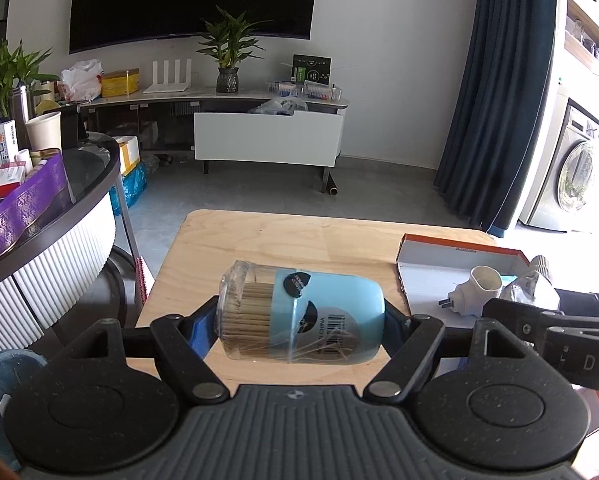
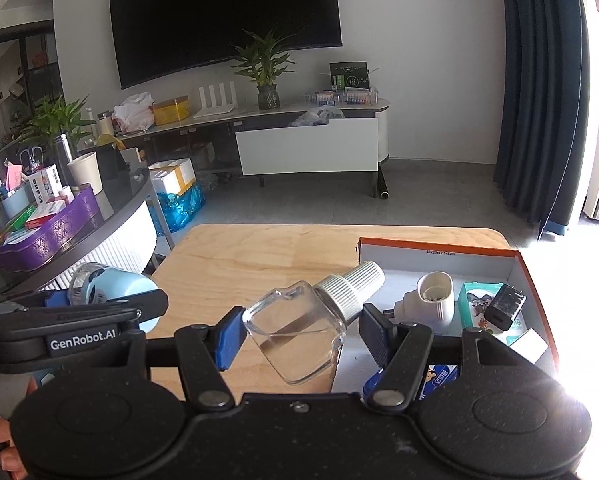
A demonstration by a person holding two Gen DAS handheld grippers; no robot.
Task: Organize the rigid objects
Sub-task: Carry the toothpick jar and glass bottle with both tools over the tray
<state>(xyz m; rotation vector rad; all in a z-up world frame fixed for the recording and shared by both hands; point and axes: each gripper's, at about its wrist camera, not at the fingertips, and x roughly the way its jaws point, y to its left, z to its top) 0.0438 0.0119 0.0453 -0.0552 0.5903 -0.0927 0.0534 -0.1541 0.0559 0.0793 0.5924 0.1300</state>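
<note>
left wrist view: two items held above a wooden table, ready for the box

in the left wrist view, a toothpick jar (image 1: 299, 314) with a pale blue label is gripped on its side between the half-open jaws of the left gripper (image 1: 299, 320); the pads are pressed on its two ends; it is held above the wooden table (image 1: 283, 240), not resting on it; to the right an open cardboard box (image 1: 459, 252) with an orange rim is seen on the table.

in the right wrist view, a clear glass bottle (image 2: 299, 328) with a ribbed white cap is clamped, tilted, by the right gripper (image 2: 301, 330), whose jaws are likewise about half open; it is held just beside the box's near left corner; inside the box a white plug-in device (image 2: 429, 300), a black charger (image 2: 504, 307) and small cartons are already laid.

the step in hand is judged to be the carrying of both items toward the box; next, each item would need to be brought over a free patch of the box floor, lowered gently and released, the glass bottle with particular care.
</note>
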